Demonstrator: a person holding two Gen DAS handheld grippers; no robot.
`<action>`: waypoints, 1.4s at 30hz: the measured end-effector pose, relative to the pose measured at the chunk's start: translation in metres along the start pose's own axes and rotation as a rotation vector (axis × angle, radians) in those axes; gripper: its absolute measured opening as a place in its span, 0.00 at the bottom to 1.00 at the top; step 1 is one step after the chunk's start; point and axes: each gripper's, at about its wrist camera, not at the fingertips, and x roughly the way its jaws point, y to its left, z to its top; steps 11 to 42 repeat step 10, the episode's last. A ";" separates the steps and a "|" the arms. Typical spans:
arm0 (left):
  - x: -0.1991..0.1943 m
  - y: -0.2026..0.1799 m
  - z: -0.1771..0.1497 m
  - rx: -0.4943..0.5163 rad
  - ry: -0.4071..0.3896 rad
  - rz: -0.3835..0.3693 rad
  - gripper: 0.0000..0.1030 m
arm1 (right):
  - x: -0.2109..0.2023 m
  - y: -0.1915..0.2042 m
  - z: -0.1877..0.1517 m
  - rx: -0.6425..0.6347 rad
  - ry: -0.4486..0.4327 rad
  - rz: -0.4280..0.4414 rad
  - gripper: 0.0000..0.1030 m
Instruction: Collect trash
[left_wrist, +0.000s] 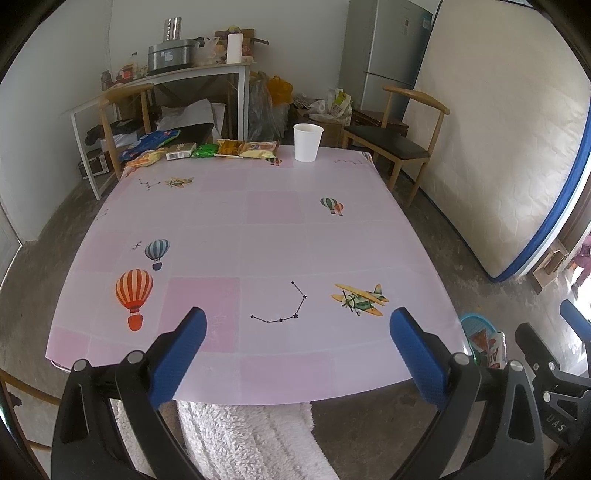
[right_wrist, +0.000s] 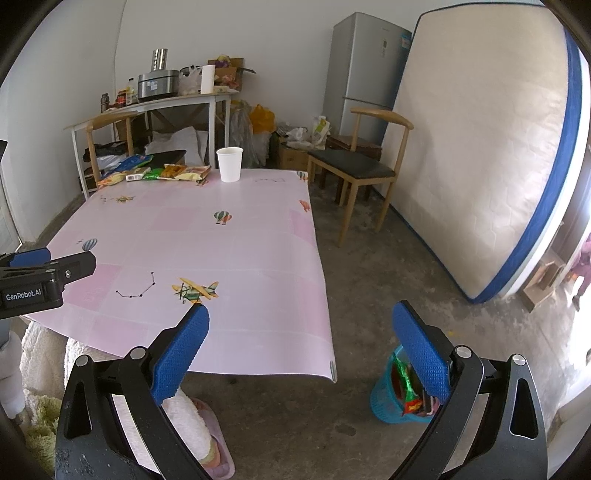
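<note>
Several snack wrappers (left_wrist: 207, 149) lie in a row at the far left edge of the pink table (left_wrist: 258, 229); they also show in the right wrist view (right_wrist: 162, 172). A white paper cup (left_wrist: 307, 142) stands upright beside them, also seen from the right wrist (right_wrist: 229, 164). A blue trash basket (right_wrist: 397, 391) with wrappers inside stands on the floor right of the table; its rim shows in the left wrist view (left_wrist: 476, 328). My left gripper (left_wrist: 297, 354) is open and empty over the table's near edge. My right gripper (right_wrist: 299, 350) is open and empty, above the floor beside the basket.
A wooden chair (right_wrist: 364, 162) stands at the table's far right, another (left_wrist: 122, 110) behind the wrappers. A mattress (right_wrist: 480, 155) leans on the right wall beside a fridge (right_wrist: 365, 62). A cluttered side table (left_wrist: 177, 74) is at the back. A white fluffy rug (left_wrist: 240, 439) lies near me.
</note>
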 end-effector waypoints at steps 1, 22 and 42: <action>0.000 0.000 0.000 0.001 -0.001 0.001 0.94 | 0.000 0.000 0.000 0.000 0.001 0.001 0.93; 0.001 0.004 0.000 -0.020 0.021 -0.007 0.94 | 0.000 0.004 0.000 -0.001 0.001 0.000 0.93; 0.001 0.004 0.000 -0.020 0.021 -0.007 0.94 | 0.000 0.004 0.000 -0.001 0.001 0.000 0.93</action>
